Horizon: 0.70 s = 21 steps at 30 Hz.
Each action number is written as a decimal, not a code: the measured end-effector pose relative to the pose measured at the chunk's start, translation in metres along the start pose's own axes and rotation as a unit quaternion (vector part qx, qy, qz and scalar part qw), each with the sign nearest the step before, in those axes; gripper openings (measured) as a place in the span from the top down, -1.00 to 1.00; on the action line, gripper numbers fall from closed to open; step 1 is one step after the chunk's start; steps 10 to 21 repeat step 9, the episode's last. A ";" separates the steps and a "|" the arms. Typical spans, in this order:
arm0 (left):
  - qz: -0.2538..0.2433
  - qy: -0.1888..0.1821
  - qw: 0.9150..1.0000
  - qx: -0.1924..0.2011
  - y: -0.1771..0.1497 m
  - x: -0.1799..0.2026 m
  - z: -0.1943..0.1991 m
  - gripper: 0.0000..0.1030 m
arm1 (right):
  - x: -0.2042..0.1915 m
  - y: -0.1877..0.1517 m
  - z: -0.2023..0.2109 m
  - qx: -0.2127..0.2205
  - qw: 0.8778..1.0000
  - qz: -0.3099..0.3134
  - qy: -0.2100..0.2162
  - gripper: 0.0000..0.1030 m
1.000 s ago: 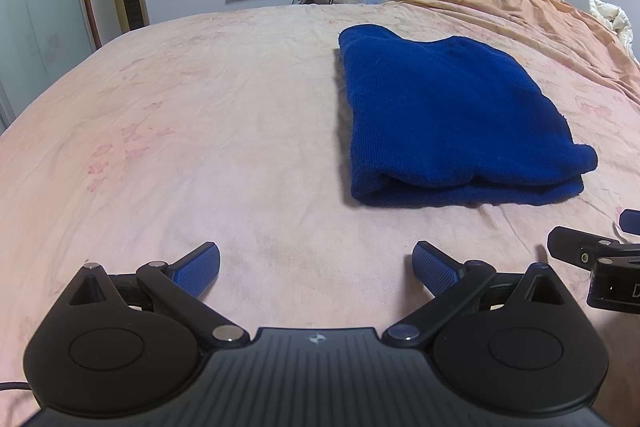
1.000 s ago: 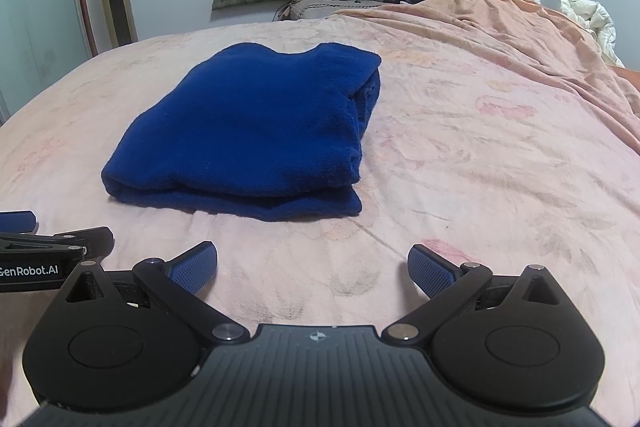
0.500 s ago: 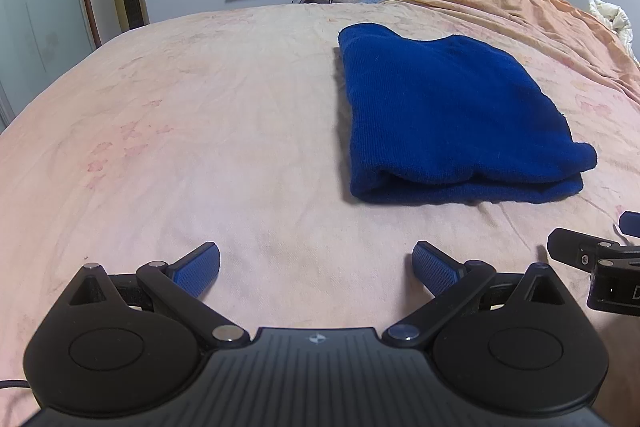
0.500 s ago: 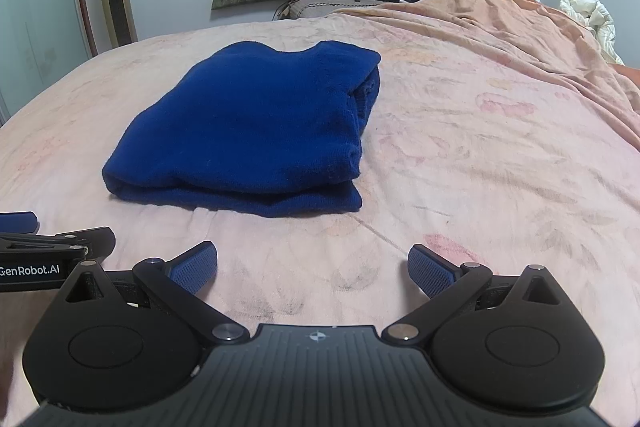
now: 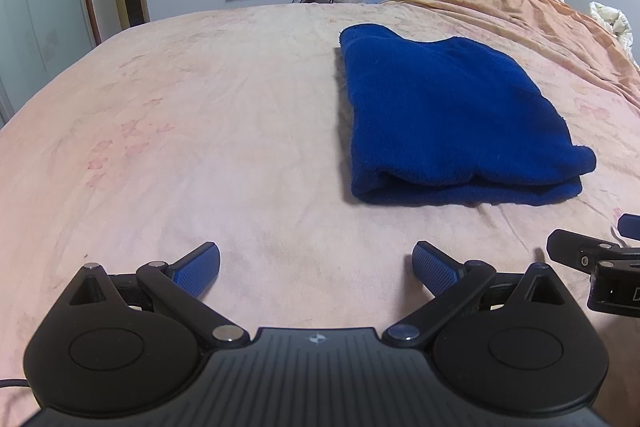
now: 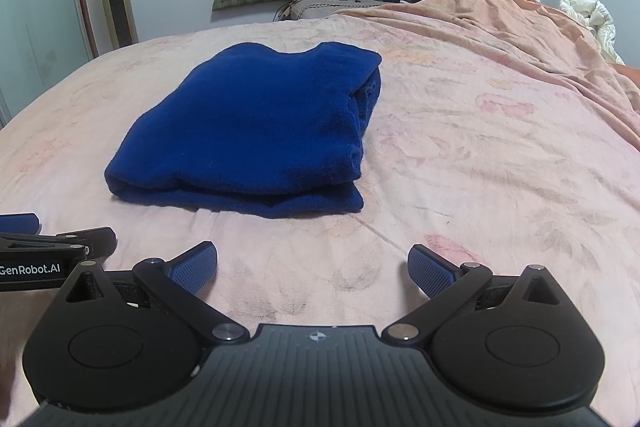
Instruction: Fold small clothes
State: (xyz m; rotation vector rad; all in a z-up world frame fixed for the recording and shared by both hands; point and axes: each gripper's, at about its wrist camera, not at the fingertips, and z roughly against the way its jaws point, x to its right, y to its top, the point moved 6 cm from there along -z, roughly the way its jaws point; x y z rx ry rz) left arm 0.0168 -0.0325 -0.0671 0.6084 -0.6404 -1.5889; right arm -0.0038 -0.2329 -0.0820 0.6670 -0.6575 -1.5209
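Blue folded garment (image 5: 452,119) lies flat on pink bed sheet (image 5: 180,131); left gripper (image 5: 316,269) and right gripper (image 6: 312,269) near it, apart. Both jaws wide, holding nothing.

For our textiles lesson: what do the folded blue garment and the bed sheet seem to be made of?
Blue garment: probably a thick, matte knit or fleece; fuzzy nap, soft rounded fold edges. Bed sheet: likely thin woven cotton, matte; fine creases, faded floral print.

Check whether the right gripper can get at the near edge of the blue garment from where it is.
Probably yes. The right gripper is open and empty, and only bare bedsheet lies between it and the folded blue garment.
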 end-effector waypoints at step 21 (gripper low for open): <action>0.010 -0.006 1.000 0.019 0.004 -0.003 0.003 -1.00 | 0.000 0.000 0.000 0.001 1.000 0.000 0.000 -1.00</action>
